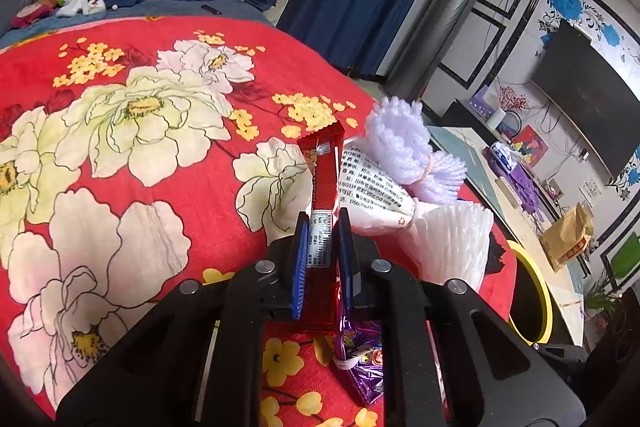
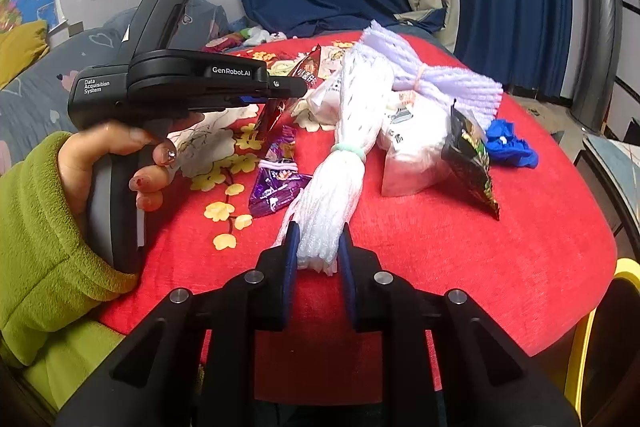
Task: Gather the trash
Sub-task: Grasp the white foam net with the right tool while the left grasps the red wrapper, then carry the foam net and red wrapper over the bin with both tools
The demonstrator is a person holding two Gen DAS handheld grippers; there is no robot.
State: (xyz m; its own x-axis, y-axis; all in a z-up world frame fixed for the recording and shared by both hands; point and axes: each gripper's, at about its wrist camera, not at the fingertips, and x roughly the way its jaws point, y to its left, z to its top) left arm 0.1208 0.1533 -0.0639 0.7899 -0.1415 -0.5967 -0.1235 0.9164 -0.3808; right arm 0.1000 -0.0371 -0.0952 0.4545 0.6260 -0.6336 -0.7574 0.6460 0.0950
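Your left gripper (image 1: 323, 231) is clamped on the red snack wrapper (image 1: 323, 187); both blue pads press its lower printed part and the wrapper stands up, tilted slightly, above the red floral blanket (image 1: 120, 147). Your left hand (image 2: 120, 163), in a green sleeve (image 2: 44, 227), grips that tool's handle.

Your right gripper (image 2: 318, 247) is closed on the near end of the white foam net bundle (image 2: 340, 167), pads touching it on both sides; the bundle lies lengthwise away from you, tied midway by a pale green band (image 2: 349, 149).

Beyond the tools, on the blanket: a purple wrapper (image 2: 276, 183) just left of the bundle, a lavender foam net (image 2: 432, 75) behind it, a clear plastic bag (image 2: 412, 155) to its right with a dark snack bag (image 2: 472, 163) leaning on it, and a blue crumpled item (image 2: 508, 143) farther right. A yellow rim (image 1: 540, 287) shows past the blanket's edge.
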